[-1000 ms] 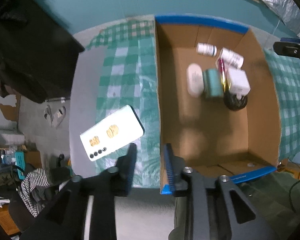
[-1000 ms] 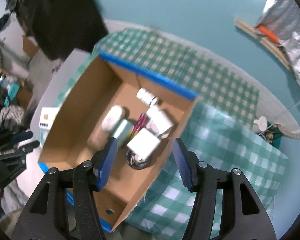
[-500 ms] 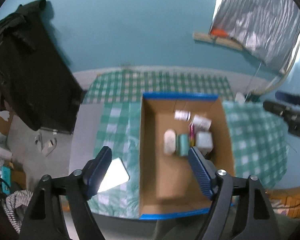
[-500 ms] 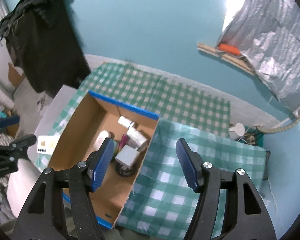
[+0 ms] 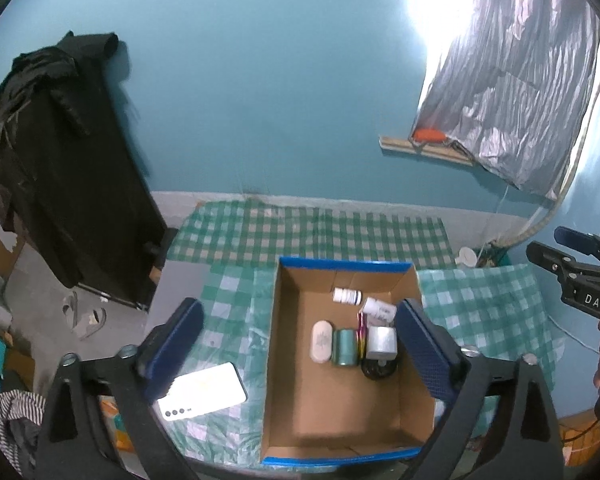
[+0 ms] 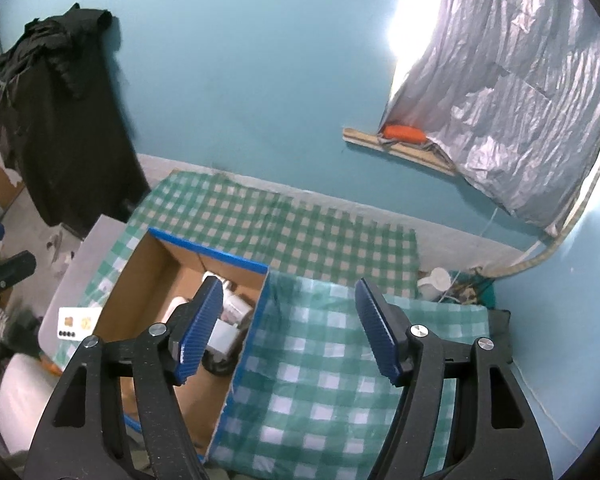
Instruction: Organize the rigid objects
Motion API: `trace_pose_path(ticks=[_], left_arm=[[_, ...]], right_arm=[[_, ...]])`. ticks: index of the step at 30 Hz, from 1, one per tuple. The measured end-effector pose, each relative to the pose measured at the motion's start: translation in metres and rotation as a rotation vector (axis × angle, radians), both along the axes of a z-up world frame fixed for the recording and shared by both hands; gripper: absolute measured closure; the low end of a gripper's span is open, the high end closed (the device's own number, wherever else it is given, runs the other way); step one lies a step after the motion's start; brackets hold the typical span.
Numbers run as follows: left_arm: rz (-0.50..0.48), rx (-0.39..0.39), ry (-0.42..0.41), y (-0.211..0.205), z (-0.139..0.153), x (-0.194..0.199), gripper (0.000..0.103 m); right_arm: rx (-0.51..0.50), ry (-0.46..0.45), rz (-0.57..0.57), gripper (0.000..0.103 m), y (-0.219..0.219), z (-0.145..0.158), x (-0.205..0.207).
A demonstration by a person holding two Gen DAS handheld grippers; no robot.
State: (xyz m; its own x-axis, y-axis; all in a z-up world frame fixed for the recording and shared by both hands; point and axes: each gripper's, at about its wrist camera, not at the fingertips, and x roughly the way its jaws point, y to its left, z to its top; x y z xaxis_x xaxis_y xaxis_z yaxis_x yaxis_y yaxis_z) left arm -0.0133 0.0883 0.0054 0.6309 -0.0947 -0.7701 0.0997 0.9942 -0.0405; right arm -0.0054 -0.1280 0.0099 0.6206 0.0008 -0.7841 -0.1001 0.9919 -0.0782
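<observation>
In the left wrist view, a white phone lay on the checked tabletop at lower left, just outside the cardboard box. The left gripper hung above with its jaws wide apart, empty. Bottles, a white case and a cube sat at centre inside the box. The right gripper also stood spread, empty.

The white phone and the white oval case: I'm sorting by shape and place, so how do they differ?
The white phone is a flat rectangle with a row of dark camera dots; the white oval case is rounded and smaller. The phone lies outside the cardboard box on the checked cloth; the case lies inside the box beside a teal can. Both are white and lying flat.
</observation>
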Motion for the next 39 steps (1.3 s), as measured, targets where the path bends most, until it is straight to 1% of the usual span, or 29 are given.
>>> trace_pose_path(ticks=[5,10,15,18,22,26,33,39], left_arm=[[-0.009,0.031,-0.065,-0.006,0.011,-0.006,0.001],[-0.026,0.063,-0.088,-0.017,0.017,-0.008,0.001],[-0.050,0.062,-0.067,-0.025,0.013,-0.006,0.001],[-0.059,0.065,-0.078,-0.028,0.014,-0.009,0.001],[-0.069,0.089,-0.091,-0.032,0.015,-0.009,0.001],[-0.085,0.099,-0.065,-0.036,0.012,-0.006,0.001],[-0.071,0.100,-0.078,-0.039,0.016,-0.007,0.001],[-0.047,0.091,-0.070,-0.036,0.016,-0.005,0.001]], right_arm=[[0.029,-0.020,-0.018,0.034,-0.005,0.007,-0.004],[0.033,-0.028,-0.036,0.034,-0.010,0.009,-0.004],[0.042,-0.024,-0.056,0.034,-0.018,0.008,-0.005],[0.040,-0.020,-0.062,0.034,-0.020,0.006,-0.006],[0.041,-0.018,-0.066,0.034,-0.022,0.005,-0.007],[0.048,-0.018,-0.061,0.034,-0.023,0.005,-0.007],[0.047,-0.025,-0.058,0.034,-0.020,0.006,-0.003],[0.043,-0.025,-0.048,0.034,-0.019,0.009,0.000]])
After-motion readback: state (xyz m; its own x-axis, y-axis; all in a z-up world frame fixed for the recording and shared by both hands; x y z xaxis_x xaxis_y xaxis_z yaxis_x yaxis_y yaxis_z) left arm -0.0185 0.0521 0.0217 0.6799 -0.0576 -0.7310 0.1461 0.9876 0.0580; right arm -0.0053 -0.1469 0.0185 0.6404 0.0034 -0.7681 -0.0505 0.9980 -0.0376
